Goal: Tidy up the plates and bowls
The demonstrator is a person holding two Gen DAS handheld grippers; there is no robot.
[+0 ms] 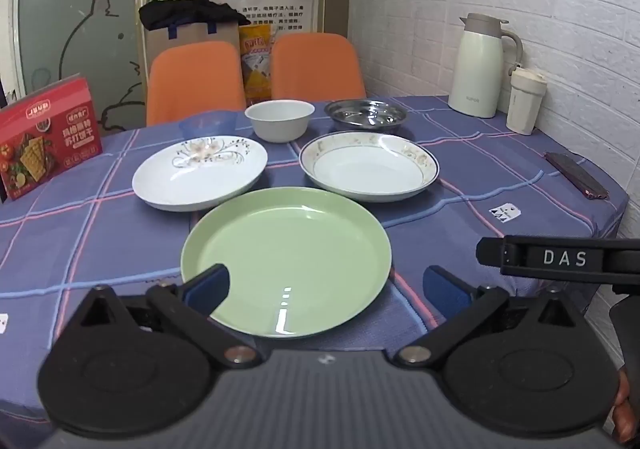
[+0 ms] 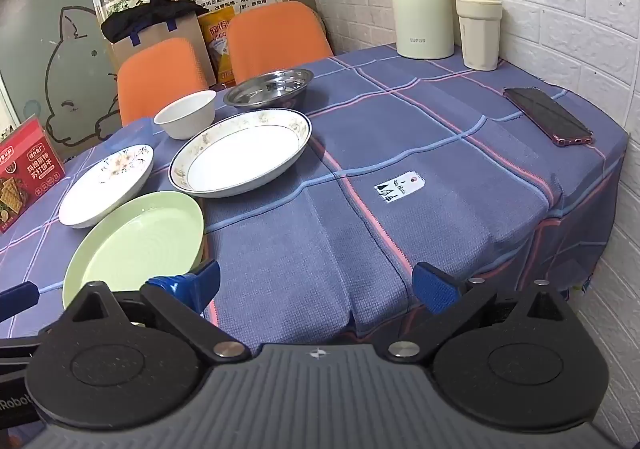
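Note:
A green plate (image 1: 286,259) (image 2: 136,237) lies nearest on the blue checked tablecloth. Behind it sit a white flower-patterned plate (image 1: 200,173) (image 2: 106,185) on the left and a gold-rimmed white plate (image 1: 368,165) (image 2: 242,155) on the right. Farther back stand a white bowl (image 1: 279,120) (image 2: 186,115), a steel dish (image 1: 366,113) (image 2: 269,87) and a small blue cup (image 1: 208,123). My left gripper (image 1: 326,287) hovers open over the green plate's near edge, holding nothing. My right gripper (image 2: 316,287) is open above bare cloth, right of the green plate.
A red cracker box (image 1: 48,137) (image 2: 26,173) stands at the table's left. A white thermos (image 1: 480,65) (image 2: 424,1) and a tumbler (image 1: 526,101) (image 2: 479,31) stand by the brick wall, a phone (image 2: 548,115) lies at the right. Two orange chairs (image 1: 316,65) stand behind.

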